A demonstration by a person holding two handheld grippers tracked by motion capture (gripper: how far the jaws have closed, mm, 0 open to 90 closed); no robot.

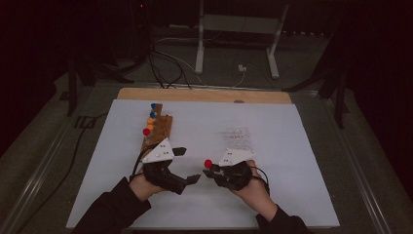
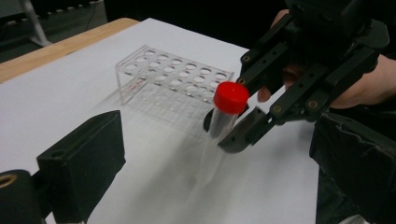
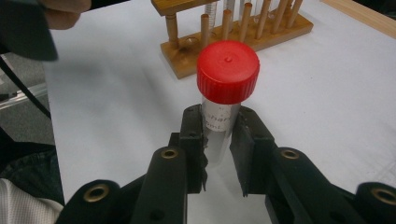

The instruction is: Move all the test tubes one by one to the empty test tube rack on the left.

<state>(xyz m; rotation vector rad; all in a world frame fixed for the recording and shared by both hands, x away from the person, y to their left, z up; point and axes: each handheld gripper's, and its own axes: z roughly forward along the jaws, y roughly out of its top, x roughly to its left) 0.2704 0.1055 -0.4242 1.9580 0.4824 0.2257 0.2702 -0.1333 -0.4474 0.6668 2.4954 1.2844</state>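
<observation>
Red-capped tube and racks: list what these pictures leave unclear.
- Red-capped tube: its lower end, hidden behind the right gripper in the right gripper view.
- Tube label: print too small and partly covered there.
- Wooden rack: top cut off by the frame edge.
- Clear rack: faint and too small in the high view.

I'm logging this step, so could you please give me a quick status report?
Right tool shut on red-capped tube. Left tool open, holding nothing. Clear tube rack close by, path unobstructed.
</observation>
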